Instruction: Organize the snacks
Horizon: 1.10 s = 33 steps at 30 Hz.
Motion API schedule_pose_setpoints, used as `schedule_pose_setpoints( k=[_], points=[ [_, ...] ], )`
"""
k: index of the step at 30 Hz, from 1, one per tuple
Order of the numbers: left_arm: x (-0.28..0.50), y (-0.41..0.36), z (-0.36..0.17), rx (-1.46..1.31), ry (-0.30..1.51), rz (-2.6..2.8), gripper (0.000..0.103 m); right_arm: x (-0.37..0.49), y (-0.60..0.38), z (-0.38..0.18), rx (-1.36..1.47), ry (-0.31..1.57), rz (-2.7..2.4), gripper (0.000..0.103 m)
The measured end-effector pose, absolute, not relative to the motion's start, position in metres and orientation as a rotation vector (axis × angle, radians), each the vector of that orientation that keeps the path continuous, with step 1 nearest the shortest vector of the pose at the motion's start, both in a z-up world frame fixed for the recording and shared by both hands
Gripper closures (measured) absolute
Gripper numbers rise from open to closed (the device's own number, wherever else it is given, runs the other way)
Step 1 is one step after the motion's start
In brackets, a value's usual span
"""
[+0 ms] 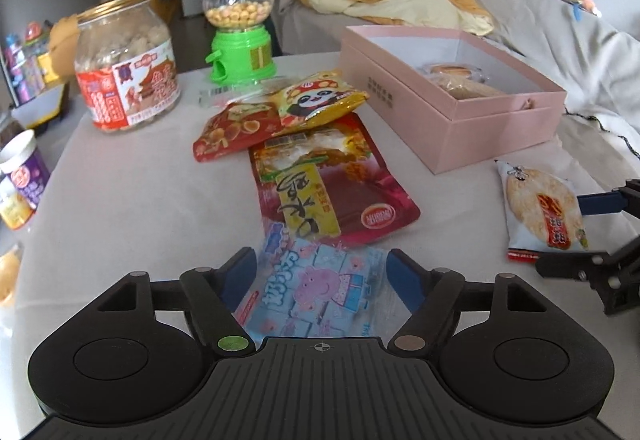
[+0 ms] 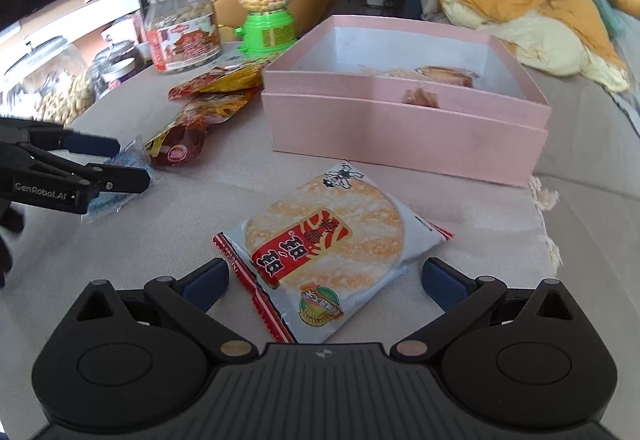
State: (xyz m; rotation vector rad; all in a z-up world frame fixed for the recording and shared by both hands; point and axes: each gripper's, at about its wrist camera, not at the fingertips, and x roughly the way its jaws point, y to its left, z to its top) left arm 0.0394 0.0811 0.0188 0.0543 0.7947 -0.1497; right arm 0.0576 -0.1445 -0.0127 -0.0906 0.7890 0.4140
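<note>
So the right gripper [image 2: 324,280] sits wide apart over a rice cracker packet [image 2: 332,256] lying flat on the cloth-covered surface [image 2: 180,240], pads either side and not touching it. Just beyond is the pink box [image 2: 400,128], lid off, with what looks like a couple of wrapped snacks inside, hard to tell. Far left, the left gripper [image 2: 128,160] pokes in over a pale blue packet [image 2: 120,196], next to a red pouch [image 2: 180,148]. At the back stand a labelled jar [image 2: 182,32] and a green candy dispenser [image 2: 266,16].

Five snack packets [image 1: 316,292], one pink box [image 1: 452,96], two jars [image 1: 128,68].
</note>
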Motion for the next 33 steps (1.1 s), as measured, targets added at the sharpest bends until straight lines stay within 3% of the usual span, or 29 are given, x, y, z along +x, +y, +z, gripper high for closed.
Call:
schedule_pose_setpoints(
  k=[3, 9, 17, 23, 25, 26, 27, 29, 33],
  points=[
    [0.019, 0.074, 0.023, 0.072, 0.779, -0.125, 0.049, 0.061, -0.140, -0.009, -0.026, 0.809, 0.363, 0.000],
    [-0.011, 0.061, 0.024, 0.068, 0.767, -0.146, 0.050, 0.093, -0.102, -0.011, -0.071, 0.843, 0.248, 0.000],
    [0.000, 0.062, 0.017, 0.096, 0.786, -0.210, 0.023, 0.087, -0.109, -0.016, -0.129, 0.794, 0.307, 0.000],
    [0.004, 0.059, 0.011, 0.128, 0.814, -0.210, 0.019, 0.090, -0.108, -0.015, -0.126, 0.794, 0.297, 0.000],
    [0.005, 0.058, 0.011, 0.117, 0.820, -0.192, 0.019, 0.091, -0.105, -0.014, -0.134, 0.785, 0.304, 0.007],
    [0.005, 0.057, 0.011, 0.120, 0.820, -0.185, 0.019, 0.089, -0.104, -0.011, -0.145, 0.776, 0.322, 0.018],
    [0.005, 0.056, 0.012, 0.121, 0.821, -0.176, 0.029, 0.087, -0.102, -0.009, -0.159, 0.774, 0.346, 0.025],
    [0.002, 0.052, 0.016, 0.136, 0.799, -0.140, 0.048, 0.082, -0.102, -0.004, -0.196, 0.793, 0.389, 0.025],
    [-0.005, 0.048, 0.021, 0.114, 0.772, -0.144, 0.053, 0.065, -0.117, 0.007, -0.235, 0.774, 0.432, 0.025]
  ],
)
